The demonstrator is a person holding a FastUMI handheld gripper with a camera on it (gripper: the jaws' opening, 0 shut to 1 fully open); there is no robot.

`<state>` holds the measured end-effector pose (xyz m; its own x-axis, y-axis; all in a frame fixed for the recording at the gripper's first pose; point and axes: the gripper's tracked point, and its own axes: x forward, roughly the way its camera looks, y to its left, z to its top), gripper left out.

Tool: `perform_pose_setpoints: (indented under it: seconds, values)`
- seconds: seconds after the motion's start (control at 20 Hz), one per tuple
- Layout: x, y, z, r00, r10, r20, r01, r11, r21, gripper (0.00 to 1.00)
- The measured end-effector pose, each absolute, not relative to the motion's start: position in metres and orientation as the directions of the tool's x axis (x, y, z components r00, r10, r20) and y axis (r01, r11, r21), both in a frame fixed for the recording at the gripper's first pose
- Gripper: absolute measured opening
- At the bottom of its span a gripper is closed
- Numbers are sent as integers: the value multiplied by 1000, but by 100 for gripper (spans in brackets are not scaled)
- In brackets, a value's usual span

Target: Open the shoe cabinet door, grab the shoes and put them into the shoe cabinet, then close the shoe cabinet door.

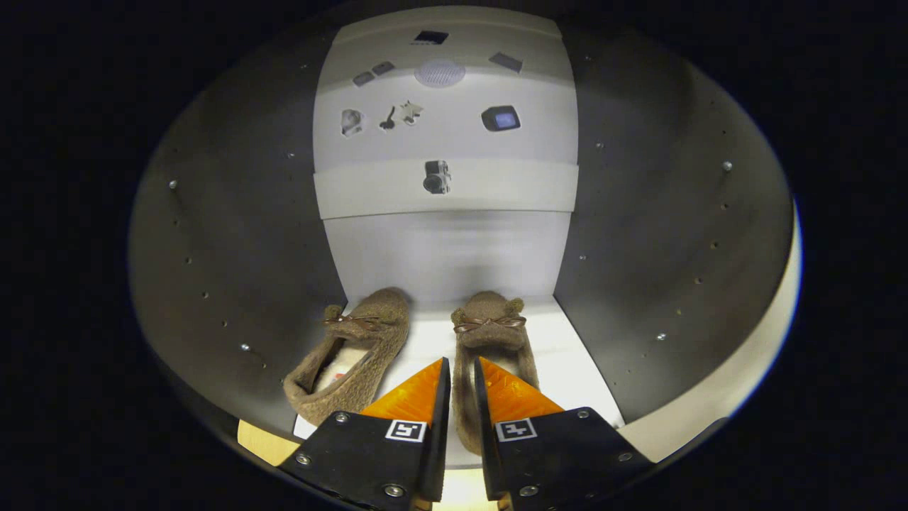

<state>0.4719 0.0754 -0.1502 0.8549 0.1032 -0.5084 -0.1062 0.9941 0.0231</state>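
Two brown fuzzy shoes with small bows stand side by side, toes toward the back, on the white floor (567, 348) of the shoe cabinet. The left shoe (355, 348) lies just ahead and left of my fingers, angled a little. The right shoe (489, 319) points straight in. My gripper (462, 363) is shut on the right shoe, with the shoe's left side wall pinched in the narrow gap between the two fingers. The heel of that shoe is hidden behind my right finger (514, 394).
Dark side walls (241, 234) with rows of small holes close in the cabinet on both sides. Its pale back panel (447, 248) carries small printed pictures. A light edge (752, 355) runs along the right wall's front.
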Motion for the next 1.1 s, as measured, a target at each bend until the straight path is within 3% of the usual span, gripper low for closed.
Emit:
perform_pose_setpoints:
  seconds: [1.1]
  values:
    - [199, 24, -36, 950, 14, -313, -12, 1000, 10, 21]
